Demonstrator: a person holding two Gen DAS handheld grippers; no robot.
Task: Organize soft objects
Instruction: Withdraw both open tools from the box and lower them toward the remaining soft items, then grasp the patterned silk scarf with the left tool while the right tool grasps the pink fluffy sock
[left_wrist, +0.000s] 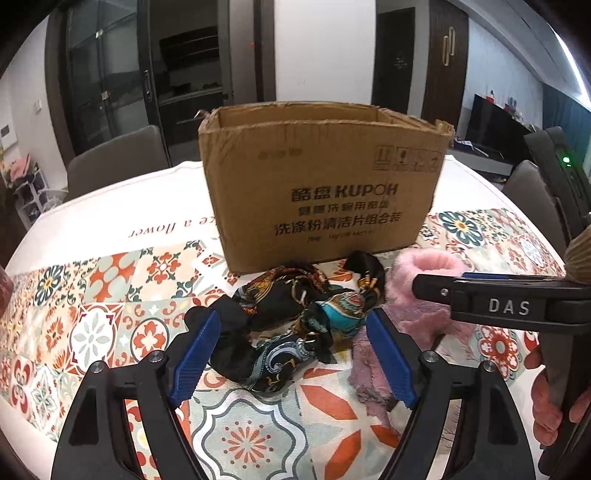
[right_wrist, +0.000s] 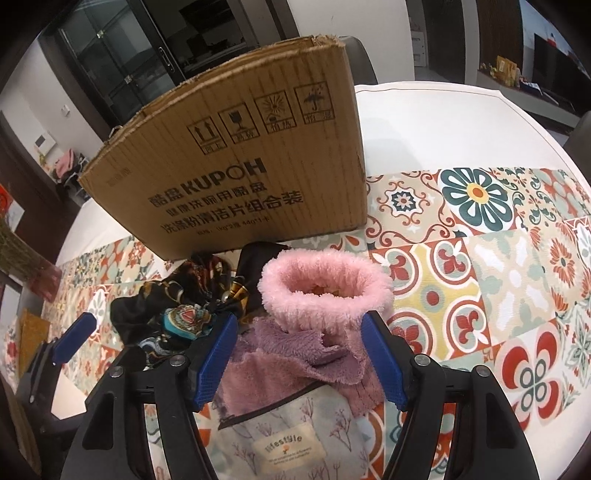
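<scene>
A crumpled dark patterned scarf (left_wrist: 295, 314) lies on the tablecloth in front of an open cardboard box (left_wrist: 321, 184). My left gripper (left_wrist: 295, 339) is open just over the scarf, with the cloth between its blue pads and no grip. Beside the scarf sit a pink fluffy cuff (right_wrist: 325, 288) and a purple fluffy cloth (right_wrist: 295, 354), which rest partly on a floral pouch (right_wrist: 280, 443). My right gripper (right_wrist: 299, 336) is open around the fluffy pile, its pads either side of it. The scarf (right_wrist: 166, 314) and the box (right_wrist: 240, 166) also show in the right wrist view.
A tiled-pattern tablecloth (left_wrist: 110, 314) covers a white round table (right_wrist: 461, 122). Grey chairs (left_wrist: 114, 158) stand behind the table, and another is at the right. A hand (left_wrist: 550, 406) holds the right gripper's handle. The left gripper's finger (right_wrist: 74, 334) shows at left.
</scene>
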